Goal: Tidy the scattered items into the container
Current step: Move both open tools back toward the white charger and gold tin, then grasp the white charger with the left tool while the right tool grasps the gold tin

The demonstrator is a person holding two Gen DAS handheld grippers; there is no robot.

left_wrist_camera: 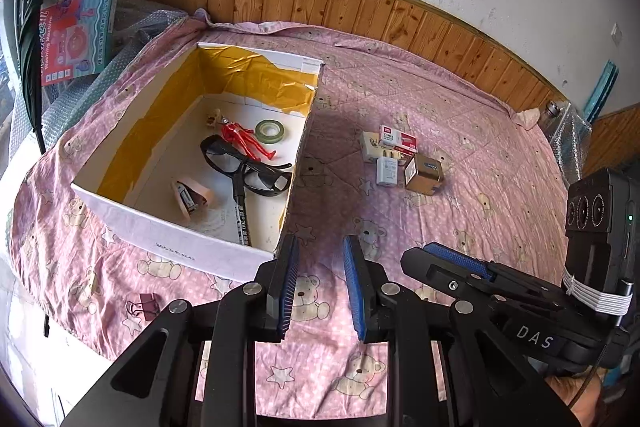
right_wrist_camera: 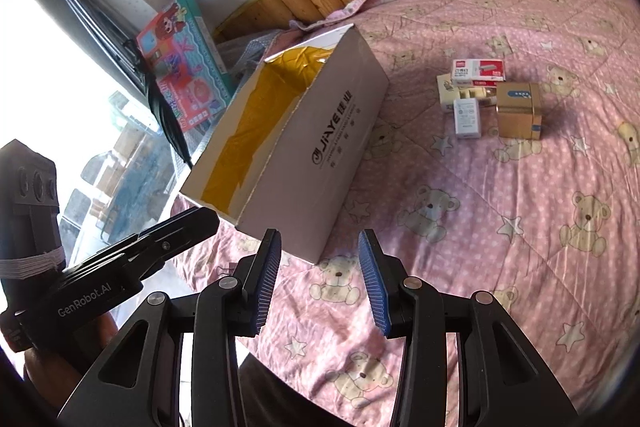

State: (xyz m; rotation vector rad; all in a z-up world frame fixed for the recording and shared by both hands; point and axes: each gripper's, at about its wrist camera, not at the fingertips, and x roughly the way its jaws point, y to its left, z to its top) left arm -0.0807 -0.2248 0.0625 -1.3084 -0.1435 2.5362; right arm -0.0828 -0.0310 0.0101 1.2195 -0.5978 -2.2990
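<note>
— Nearest first: what are the claws doing?

— The left gripper [left_wrist_camera: 320, 259] and right gripper [right_wrist_camera: 318, 259] both hover low over the quilt [left_wrist_camera: 440, 227], jaws apart and empty, probably poised for another pick.

— And the binder clip [left_wrist_camera: 143, 303]?

— Near left, outside the box [left_wrist_camera: 168, 231].

— Farther off?

— Glasses [left_wrist_camera: 244, 163] and red figure [left_wrist_camera: 244, 141] lie inside; small boxes [left_wrist_camera: 400, 157] cluster well apart, far right.

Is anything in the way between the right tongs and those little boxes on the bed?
No. Only bare pink blanket lies between the open right tongs and the little boxes.
</note>
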